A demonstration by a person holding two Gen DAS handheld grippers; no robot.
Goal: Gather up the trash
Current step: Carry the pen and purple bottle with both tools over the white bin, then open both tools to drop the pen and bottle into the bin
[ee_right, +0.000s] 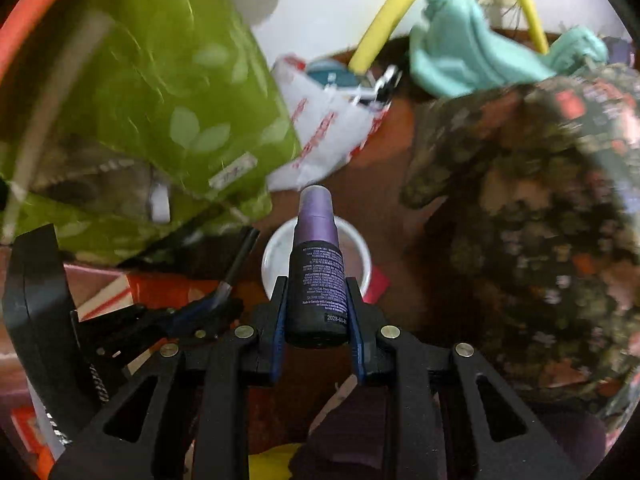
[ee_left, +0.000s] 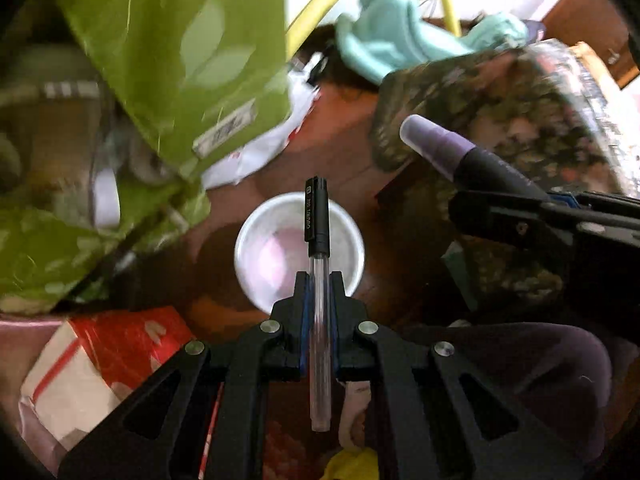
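**A:** What have you got in each hand?

**B:** My left gripper [ee_left: 319,280] has its jaws clamped on a pen [ee_left: 319,264] with a clear barrel and a black cap. It points forward out of the jaws, and the cap end lies over the mouth of a white cup [ee_left: 260,252] in that view. My right gripper [ee_right: 317,292] is clamped on a small spray bottle [ee_right: 316,264], dark body with a purple cap, and the cap points forward.

**A:** Where is the cup from the right side?

**B:** Straight ahead again, partly hidden behind the bottle. The white cup [ee_right: 276,256] stands upright on the brown table [ee_right: 384,184], mouth open towards me. Whether either item touches the cup, I cannot tell.

**A:** Can you see one gripper from the other?

**B:** Yes. In the left view the right gripper [ee_left: 456,204] comes in from the right edge with the spray bottle [ee_left: 440,144] angled up and left. In the right view the left gripper [ee_right: 224,300] sits low on the left with the pen [ee_right: 238,260] slanting upwards.

**A:** What lies around the cup?

**B:** A green leaf-print bag [ee_left: 168,60] fills the upper left, blurred. A white wrapper with red print [ee_right: 324,128] lies beyond the cup. A dark floral cloth [ee_right: 540,208] covers the right side, and a teal cloth [ee_left: 392,36] sits further back beside a yellow hose [ee_right: 384,24]. A red and white box [ee_left: 100,364] lies near my left gripper.
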